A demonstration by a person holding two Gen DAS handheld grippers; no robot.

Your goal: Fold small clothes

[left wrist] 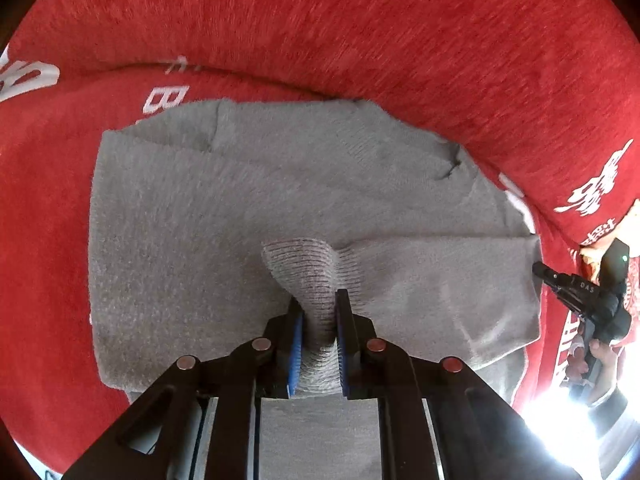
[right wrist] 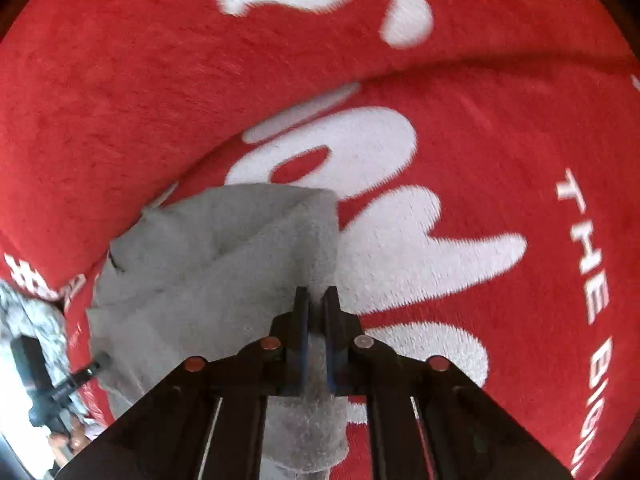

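- We see a red plush blanket with white printed lettering [left wrist: 360, 32] as the supporting surface; it fills both wrist views.
- A raised fold of it curves from nine o'clock over twelve to three o'clock in the left wrist view.
- On it lies a grey knitted garment with a ribbed cuff [left wrist: 180, 220], spread mostly flat at the centre.
- In the right wrist view the grey cloth [right wrist: 208, 248] covers part of the large white letters [right wrist: 380, 220], which run toward three o'clock.
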